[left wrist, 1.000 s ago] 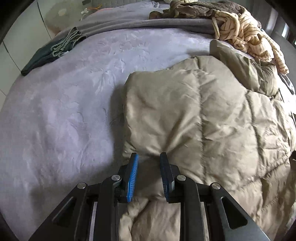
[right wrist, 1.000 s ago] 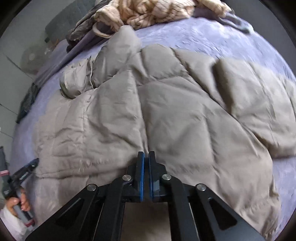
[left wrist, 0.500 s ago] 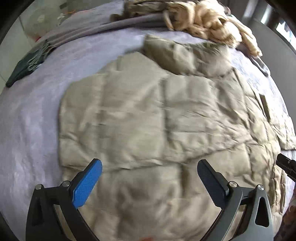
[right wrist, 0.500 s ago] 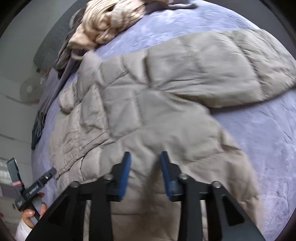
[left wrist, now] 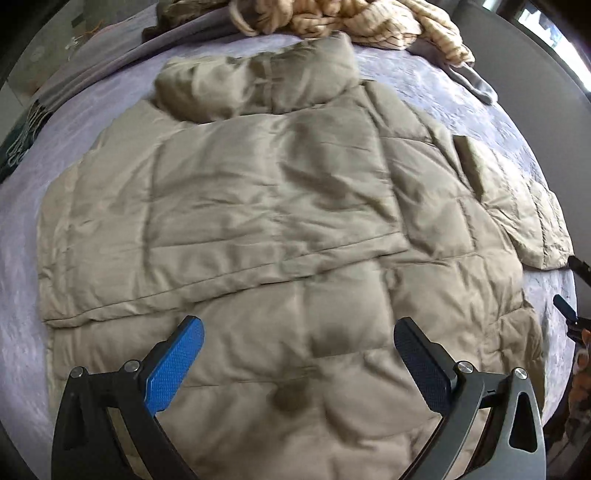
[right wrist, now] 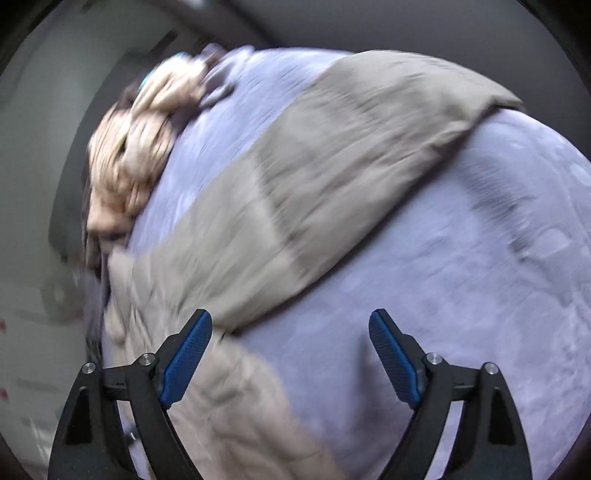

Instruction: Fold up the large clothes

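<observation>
A large beige quilted puffer jacket (left wrist: 280,229) lies spread on a lavender bedspread (left wrist: 22,288), hood toward the far side, its left side folded over the body. My left gripper (left wrist: 298,334) is open and empty, held above the jacket's lower part. My right gripper (right wrist: 290,326) is open and empty above the bedspread (right wrist: 461,295), just right of the jacket's body. The jacket's sleeve (right wrist: 332,177) stretches away to the upper right in the blurred right wrist view. The right gripper's tip (left wrist: 567,314) shows at the right edge of the left wrist view.
A heap of cream striped knit clothes (left wrist: 351,18) and a grey garment (left wrist: 472,79) lie at the far side of the bed. A dark fringed cloth (left wrist: 14,155) lies at the far left. The knit heap (right wrist: 129,158) also shows in the right wrist view.
Both grippers let go of the jacket and opened wide. The left one drew back above the jacket. The right one swung right, over the sleeve and bare bedspread.
</observation>
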A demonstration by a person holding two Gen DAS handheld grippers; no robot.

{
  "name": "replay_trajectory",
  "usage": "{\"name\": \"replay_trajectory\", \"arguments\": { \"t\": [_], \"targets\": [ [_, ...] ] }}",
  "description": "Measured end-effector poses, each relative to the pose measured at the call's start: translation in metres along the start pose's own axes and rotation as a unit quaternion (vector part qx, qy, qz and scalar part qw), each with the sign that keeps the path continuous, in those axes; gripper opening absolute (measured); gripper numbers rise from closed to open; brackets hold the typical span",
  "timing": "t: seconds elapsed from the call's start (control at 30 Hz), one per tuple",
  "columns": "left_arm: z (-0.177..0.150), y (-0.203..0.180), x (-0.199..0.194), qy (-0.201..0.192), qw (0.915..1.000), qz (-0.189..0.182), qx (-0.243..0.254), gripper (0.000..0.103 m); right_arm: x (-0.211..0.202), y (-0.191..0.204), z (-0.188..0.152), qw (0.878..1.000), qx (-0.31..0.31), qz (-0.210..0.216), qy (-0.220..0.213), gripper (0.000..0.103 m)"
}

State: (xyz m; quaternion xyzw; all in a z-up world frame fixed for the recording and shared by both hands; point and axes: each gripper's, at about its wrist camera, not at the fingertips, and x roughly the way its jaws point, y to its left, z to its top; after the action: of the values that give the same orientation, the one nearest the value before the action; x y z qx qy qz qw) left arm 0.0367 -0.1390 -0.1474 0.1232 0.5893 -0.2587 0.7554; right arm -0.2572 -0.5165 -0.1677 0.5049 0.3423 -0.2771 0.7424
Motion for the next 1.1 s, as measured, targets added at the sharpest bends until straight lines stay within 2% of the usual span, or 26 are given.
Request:
{"name": "replay_trajectory", "arguments": {
  "t": [0.2,0.27,0.47,0.6,0.7,0.73,0.77,0.8,0.83,0.87,0.93,1.1],
  "targets": [
    [-0.001,-0.039,0.006,0.005,0.9999,-0.003,0.016,0.103,-0.001,-0.042,0.035,0.997,0.071,0.022,-0.013,0.089],
    [-0.001,-0.048,0.008,0.005,0.9999,-0.005,0.014,0.103,0.003,-0.053,0.047,0.995,0.094,0.044,-0.01,0.089],
    [0.001,-0.061,0.009,0.004,0.9999,-0.005,0.008,0.103,0.007,-0.08,0.079,0.976,0.173,0.126,-0.028,0.089],
    [0.005,-0.065,0.007,-0.006,0.9999,0.001,0.009,0.103,0.014,-0.083,0.099,0.966,0.202,0.157,-0.036,0.09],
    [0.005,-0.056,0.001,-0.014,0.9999,0.004,0.002,0.103,0.017,-0.083,0.107,0.962,0.213,0.171,-0.025,0.087],
    [0.006,-0.053,0.0,-0.017,0.9998,0.006,-0.003,0.103,0.018,-0.082,0.108,0.961,0.216,0.172,-0.021,0.083],
    [0.008,-0.054,0.0,-0.019,0.9998,0.008,-0.007,0.103,0.02,-0.081,0.109,0.959,0.222,0.173,-0.015,0.066],
    [0.008,-0.051,-0.002,-0.021,0.9997,0.009,-0.011,0.103,0.022,-0.081,0.11,0.958,0.228,0.176,-0.008,0.042],
    [0.008,-0.048,-0.004,-0.024,0.9995,0.009,-0.016,0.103,0.027,-0.081,0.11,0.954,0.238,0.182,0.002,0.03],
    [0.008,-0.045,-0.005,-0.027,0.9994,0.008,-0.018,0.103,0.031,-0.081,0.11,0.949,0.249,0.194,0.009,0.01],
    [0.007,-0.038,-0.009,-0.034,0.9992,0.009,-0.022,0.103,0.029,-0.075,0.109,0.951,0.241,0.194,0.006,0.007],
    [0.003,-0.012,-0.018,-0.052,0.998,0.018,-0.03,0.103,0.01,-0.021,0.111,0.972,0.145,0.185,-0.008,0.007]
  ]
}}
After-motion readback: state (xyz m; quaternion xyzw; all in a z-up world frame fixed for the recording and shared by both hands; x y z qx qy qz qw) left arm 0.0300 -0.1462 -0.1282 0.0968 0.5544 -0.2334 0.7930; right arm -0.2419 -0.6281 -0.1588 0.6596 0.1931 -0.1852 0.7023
